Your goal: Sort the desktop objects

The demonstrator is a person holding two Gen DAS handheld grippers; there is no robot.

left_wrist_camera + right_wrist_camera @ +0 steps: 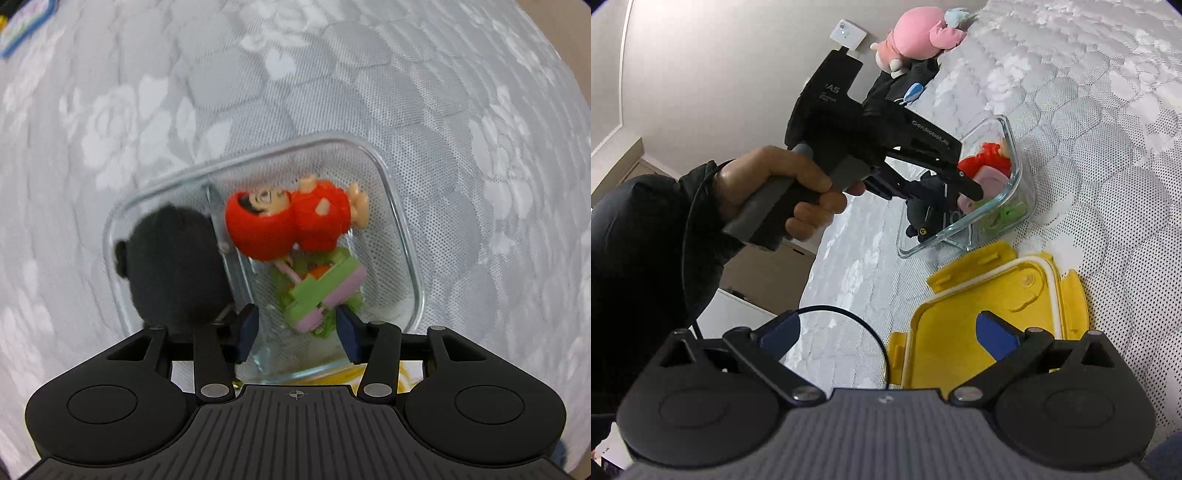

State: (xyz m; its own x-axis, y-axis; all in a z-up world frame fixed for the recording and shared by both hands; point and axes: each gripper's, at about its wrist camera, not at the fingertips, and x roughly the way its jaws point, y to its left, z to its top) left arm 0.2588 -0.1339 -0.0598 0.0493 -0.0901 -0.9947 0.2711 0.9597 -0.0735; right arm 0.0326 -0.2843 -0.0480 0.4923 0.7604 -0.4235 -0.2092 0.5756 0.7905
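Note:
A clear glass container [402,236] sits on the white patterned cloth. Inside lie a red-hooded doll [291,218], a green and pink block toy [325,291] and a black plush toy [173,269] at its left side. My left gripper [297,328] is open above the container's near part, its jaws either side of the block toy without touching it. In the right wrist view the container [1015,147] shows beyond the left gripper [945,188]. My right gripper [886,332] is open and empty above a yellow lid [960,332].
A pink plush toy [916,33] and dark items lie at the cloth's far edge by the wall. A blue-edged card [26,26] lies at the far left. Wooden furniture [768,273] stands beside the cloth's left edge.

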